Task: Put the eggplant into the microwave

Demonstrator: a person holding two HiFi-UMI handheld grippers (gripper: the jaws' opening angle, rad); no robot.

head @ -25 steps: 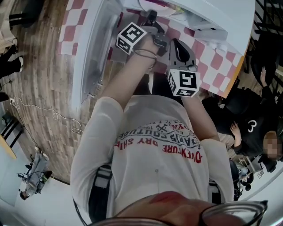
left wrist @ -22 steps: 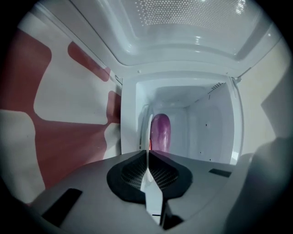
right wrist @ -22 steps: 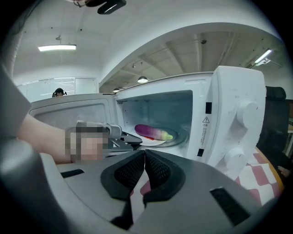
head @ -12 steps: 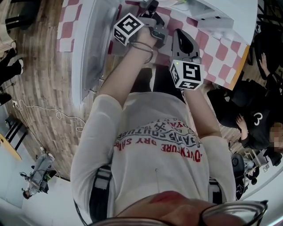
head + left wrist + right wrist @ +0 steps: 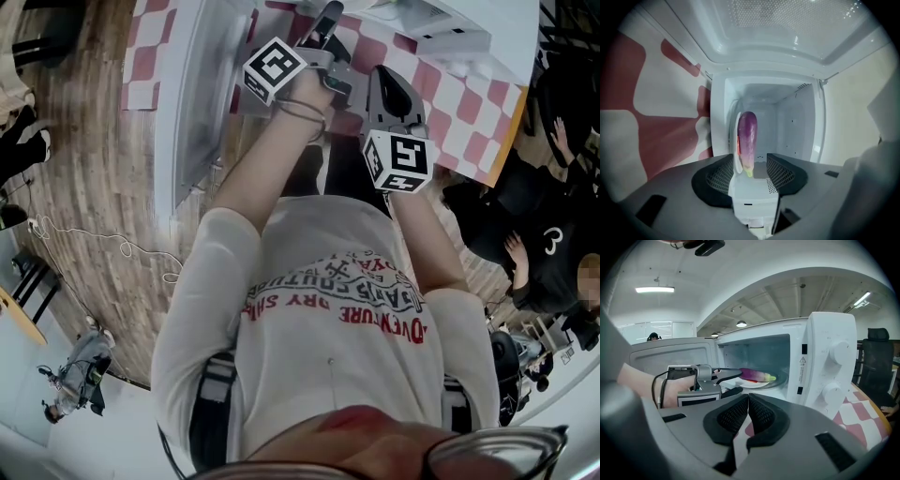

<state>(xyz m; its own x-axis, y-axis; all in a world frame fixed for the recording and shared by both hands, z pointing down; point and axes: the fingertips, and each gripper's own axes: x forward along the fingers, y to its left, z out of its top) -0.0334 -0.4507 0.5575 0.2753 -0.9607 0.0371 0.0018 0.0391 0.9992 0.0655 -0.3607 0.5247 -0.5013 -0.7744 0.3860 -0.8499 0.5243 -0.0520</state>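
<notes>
The eggplant [image 5: 748, 133] is glossy purple with a pale green end, and the microwave [image 5: 829, 357] and plate [image 5: 757, 383] are white. The bench [image 5: 457, 111] carries a red-and-white checked cloth; the floor [image 5: 84, 169] is brown wood grain. The left tongs [image 5: 750, 161] are grey with black mesh pads, and their cube [image 5: 275, 71] is white with black square markers.

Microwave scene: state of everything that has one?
microwave door, open
eggplant, lying on the plate inside the microwave, not gripped
left gripper, open; jaws have just been opening, eggplant just beyond the tips, nothing pinched
right gripper, shut, empty
</notes>
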